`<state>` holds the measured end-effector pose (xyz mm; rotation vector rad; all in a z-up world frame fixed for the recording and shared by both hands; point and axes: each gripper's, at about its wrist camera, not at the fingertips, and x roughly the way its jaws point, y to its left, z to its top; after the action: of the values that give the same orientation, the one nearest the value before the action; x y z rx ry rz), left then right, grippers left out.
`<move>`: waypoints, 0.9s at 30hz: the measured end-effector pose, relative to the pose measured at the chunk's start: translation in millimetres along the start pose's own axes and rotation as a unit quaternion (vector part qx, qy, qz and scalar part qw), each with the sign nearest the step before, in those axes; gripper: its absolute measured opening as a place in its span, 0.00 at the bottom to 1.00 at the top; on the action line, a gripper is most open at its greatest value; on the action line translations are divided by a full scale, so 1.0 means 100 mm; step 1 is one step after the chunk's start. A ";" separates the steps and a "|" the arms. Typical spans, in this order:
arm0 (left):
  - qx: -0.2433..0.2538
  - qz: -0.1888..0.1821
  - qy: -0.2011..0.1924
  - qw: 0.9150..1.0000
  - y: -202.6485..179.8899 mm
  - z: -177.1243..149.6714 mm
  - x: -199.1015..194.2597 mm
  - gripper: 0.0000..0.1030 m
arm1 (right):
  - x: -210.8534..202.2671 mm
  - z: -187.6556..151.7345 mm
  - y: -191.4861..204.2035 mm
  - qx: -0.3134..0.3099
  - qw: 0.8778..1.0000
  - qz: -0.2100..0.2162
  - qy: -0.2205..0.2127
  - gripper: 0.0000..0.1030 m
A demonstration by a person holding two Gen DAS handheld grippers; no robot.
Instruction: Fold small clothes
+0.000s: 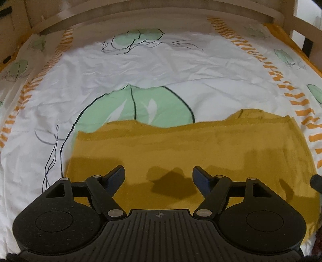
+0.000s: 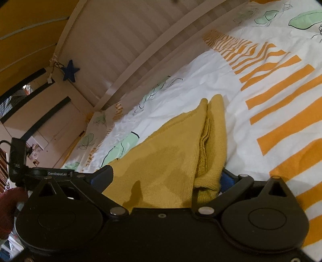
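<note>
A mustard-yellow knit garment (image 1: 181,145) lies flat on a white bedsheet with green leaf and orange stripe prints (image 1: 140,66). My left gripper (image 1: 159,175) is open just above the garment's near part, jaws wide apart, nothing between them. In the right wrist view the same garment (image 2: 167,157) shows a folded, layered edge (image 2: 209,145) on its right side. My right gripper (image 2: 167,177) is open, jaws spread wide either side of the cloth; the right fingertip (image 2: 227,179) is partly hidden behind the fold. The cloth sits between the jaws without being pinched.
A wooden bed frame rail (image 1: 161,12) runs along the far side of the bed. A slatted pale headboard (image 2: 124,44) with a blue star ornament (image 2: 69,70) hanging from it. The other gripper's body (image 2: 18,157) shows at left.
</note>
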<state>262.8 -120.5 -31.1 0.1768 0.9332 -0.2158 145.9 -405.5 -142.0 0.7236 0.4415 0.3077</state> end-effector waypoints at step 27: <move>0.040 0.007 0.066 0.997 -0.38 0.39 0.72 0.75 | -0.07 -0.03 -0.06 0.021 0.999 0.022 -0.014 1.00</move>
<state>324.3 -174.6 -68.8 0.2749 1.0553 -0.2310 139.5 -411.1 -145.9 0.7782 0.4070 0.3295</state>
